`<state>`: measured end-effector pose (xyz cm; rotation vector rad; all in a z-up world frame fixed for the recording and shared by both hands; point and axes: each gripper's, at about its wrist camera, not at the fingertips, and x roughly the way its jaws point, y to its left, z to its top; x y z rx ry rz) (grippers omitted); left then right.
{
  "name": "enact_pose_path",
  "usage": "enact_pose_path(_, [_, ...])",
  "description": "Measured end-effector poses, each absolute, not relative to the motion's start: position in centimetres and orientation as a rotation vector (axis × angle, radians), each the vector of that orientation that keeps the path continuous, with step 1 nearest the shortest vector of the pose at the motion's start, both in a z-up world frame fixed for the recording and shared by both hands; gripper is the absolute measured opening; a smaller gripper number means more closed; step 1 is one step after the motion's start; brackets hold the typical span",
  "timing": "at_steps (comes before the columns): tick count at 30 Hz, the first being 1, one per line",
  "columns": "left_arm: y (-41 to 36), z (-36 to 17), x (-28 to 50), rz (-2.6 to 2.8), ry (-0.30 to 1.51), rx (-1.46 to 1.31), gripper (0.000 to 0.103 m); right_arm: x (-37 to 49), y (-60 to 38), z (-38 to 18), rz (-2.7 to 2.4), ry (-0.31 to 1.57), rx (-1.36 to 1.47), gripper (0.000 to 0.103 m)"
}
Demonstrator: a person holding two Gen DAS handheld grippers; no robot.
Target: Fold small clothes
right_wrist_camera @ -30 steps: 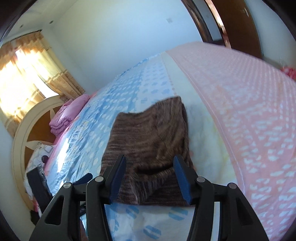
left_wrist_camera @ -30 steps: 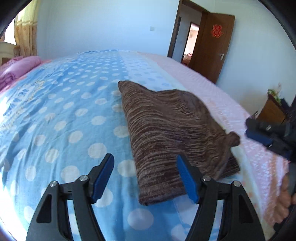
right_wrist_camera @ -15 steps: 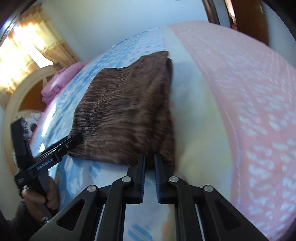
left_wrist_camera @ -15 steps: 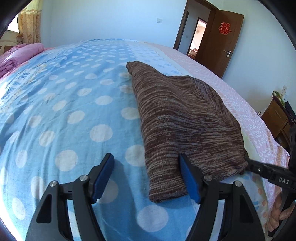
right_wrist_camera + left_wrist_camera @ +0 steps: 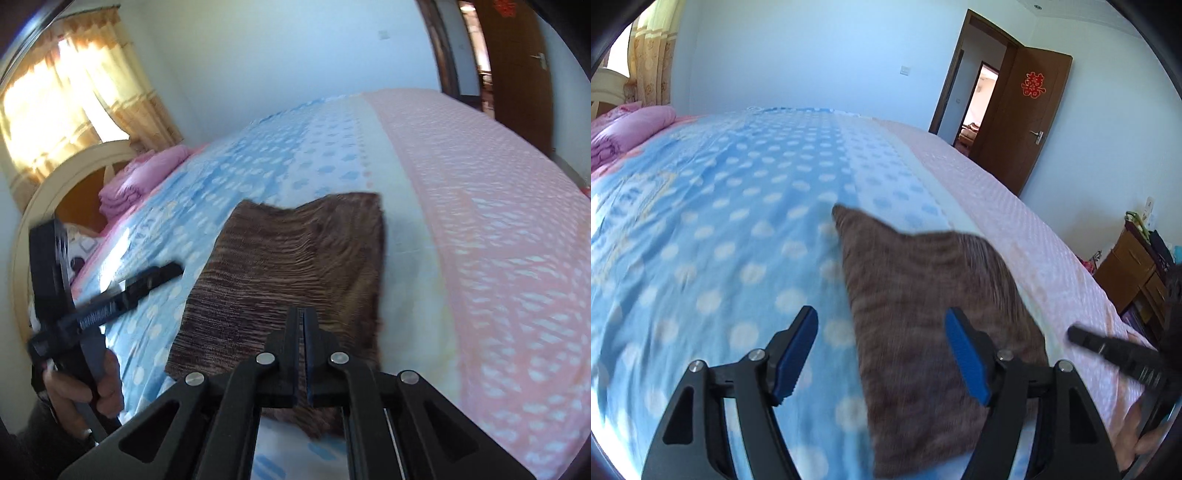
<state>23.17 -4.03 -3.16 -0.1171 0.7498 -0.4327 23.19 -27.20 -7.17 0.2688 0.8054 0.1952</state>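
Note:
A brown knit garment [image 5: 923, 295] lies folded on the bed's blue dotted sheet [image 5: 738, 221]. My left gripper [image 5: 881, 317] hovers open above the garment's near left edge, one blue pad over the knit and the other over the sheet. My right gripper [image 5: 303, 314] is shut at the near right edge of the garment [image 5: 295, 251], with brown cloth pinched between the jaws and drooping below them. One of its fingers [image 5: 1108, 349] shows at the right of the left wrist view. A hand [image 5: 85, 384] holds the left gripper at the left of the right wrist view.
Folded pink bedding [image 5: 624, 129] lies at the far left by the cream headboard [image 5: 55, 184]. A pink spread [image 5: 498, 221] covers the bed's right side. A wooden nightstand [image 5: 1134, 269] stands beyond the bed's right edge, and a brown door [image 5: 1023, 122] stands ajar.
The right gripper went from open to shut at the garment's near edge. The left gripper pulled back and up from the garment and stayed open.

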Motion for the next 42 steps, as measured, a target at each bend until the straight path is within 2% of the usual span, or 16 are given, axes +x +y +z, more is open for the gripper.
enact_pose_path(5, [-6.7, -4.4, 27.8, -0.325, 0.769, -0.112, 0.074, 25.5, -26.0, -12.3, 0.204, 0.947, 0.277, 0.002])
enact_pose_path(8, [-6.8, -7.2, 29.4, -0.222, 0.821, -0.069, 0.074, 25.7, -27.1, -11.5, 0.225, 0.919, 0.301, 0.002])
enact_pose_path(13, [-3.4, -9.4, 29.8, -0.234, 0.873, -0.244, 0.075, 29.5, -30.6, -8.7, 0.151, 0.810, 0.315, 0.002])
enact_pose_path(16, [-3.5, -9.5, 29.3, -0.223, 0.856, -0.232, 0.075, 33.6, -30.8, -9.4, 0.129, 0.830, 0.268, 0.002])
enact_pose_path(19, [-3.0, -9.7, 29.1, -0.233, 0.851, -0.266, 0.075, 38.4, -29.5, -12.3, 0.107, 0.928, 0.195, 0.000])
enact_pose_path(24, [-3.5, -9.9, 29.5, -0.231, 0.859, -0.239, 0.080, 40.5, -30.3, -12.4, 0.032, 0.866, 0.191, 0.000])
enact_pose_path(27, [-3.6, -9.8, 29.5, -0.233, 0.859, -0.229, 0.082, 39.0, -31.4, -11.6, 0.009, 0.875, 0.209, 0.000])
enact_pose_path(34, [-3.5, -9.9, 29.6, -0.238, 0.858, -0.233, 0.083, 28.2, -28.2, -7.9, 0.167, 0.785, 0.235, 0.002])
enact_pose_path(38, [-3.4, -9.9, 29.7, -0.245, 0.858, -0.243, 0.083, 23.1, -25.0, -9.3, 0.306, 0.857, 0.204, 0.002])
enact_pose_path(40, [-3.2, -10.0, 29.7, -0.252, 0.856, -0.253, 0.083, 21.7, -24.9, -11.7, 0.250, 0.943, 0.167, 0.002])
enact_pose_path(42, [-3.2, -10.0, 29.7, -0.255, 0.856, -0.254, 0.084, 19.8, -26.3, -12.6, 0.250, 0.896, 0.218, 0.001])
